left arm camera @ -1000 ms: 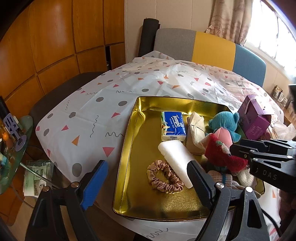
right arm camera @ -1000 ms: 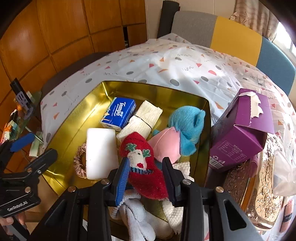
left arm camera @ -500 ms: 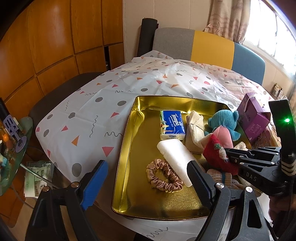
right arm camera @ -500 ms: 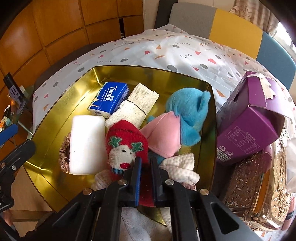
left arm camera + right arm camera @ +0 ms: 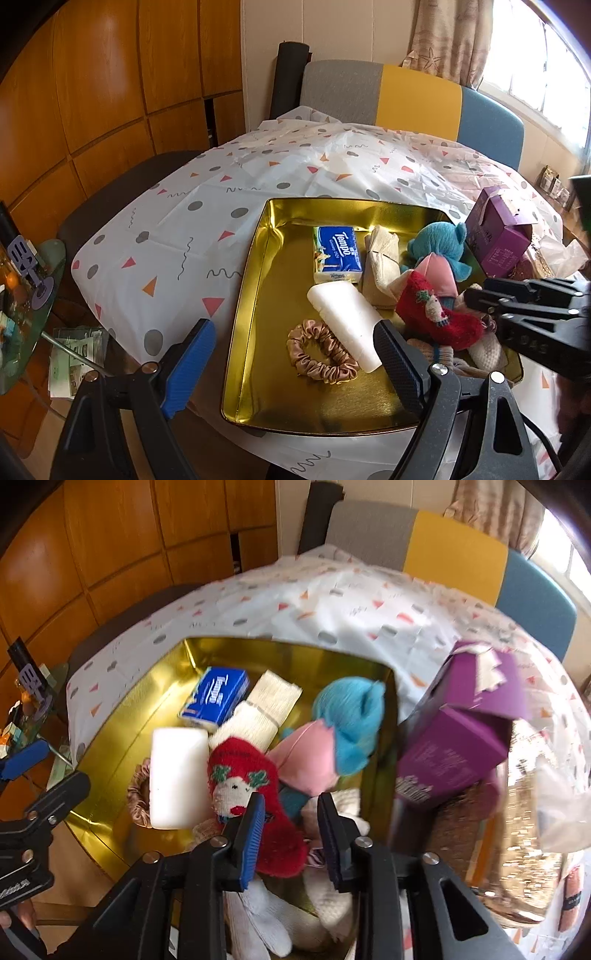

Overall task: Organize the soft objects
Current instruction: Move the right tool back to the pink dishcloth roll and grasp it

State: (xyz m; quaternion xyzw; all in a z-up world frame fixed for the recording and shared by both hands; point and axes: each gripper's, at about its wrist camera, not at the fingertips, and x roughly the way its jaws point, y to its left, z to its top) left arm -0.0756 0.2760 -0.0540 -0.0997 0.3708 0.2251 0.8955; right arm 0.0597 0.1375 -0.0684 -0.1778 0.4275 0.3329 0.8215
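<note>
A gold tray (image 5: 258,295) (image 5: 122,720) holds soft things: a red Christmas sock (image 5: 436,314) (image 5: 251,779), a blue and pink plush (image 5: 439,243) (image 5: 347,716), a white sponge block (image 5: 343,314) (image 5: 177,775), a pink scrunchie (image 5: 321,354), a blue Tempo tissue pack (image 5: 334,253) (image 5: 216,698), a rolled beige cloth (image 5: 380,266) (image 5: 262,712) and white socks (image 5: 266,915). My right gripper (image 5: 291,812) is open, its jaws on either side of the red sock. My left gripper (image 5: 295,354) is open and empty over the tray's near left corner.
A purple box (image 5: 498,232) (image 5: 458,738) stands just right of the tray, by a glittery gold container (image 5: 517,849). The table has a spotted white cloth (image 5: 221,206). A chair (image 5: 406,96) stands at the far side. A glass side table (image 5: 22,314) is at the left.
My right gripper was shut on the red sock half a second ago; now it has opened and pulled back a little. The sock lies lower in the tray. The left gripper stayed put.
</note>
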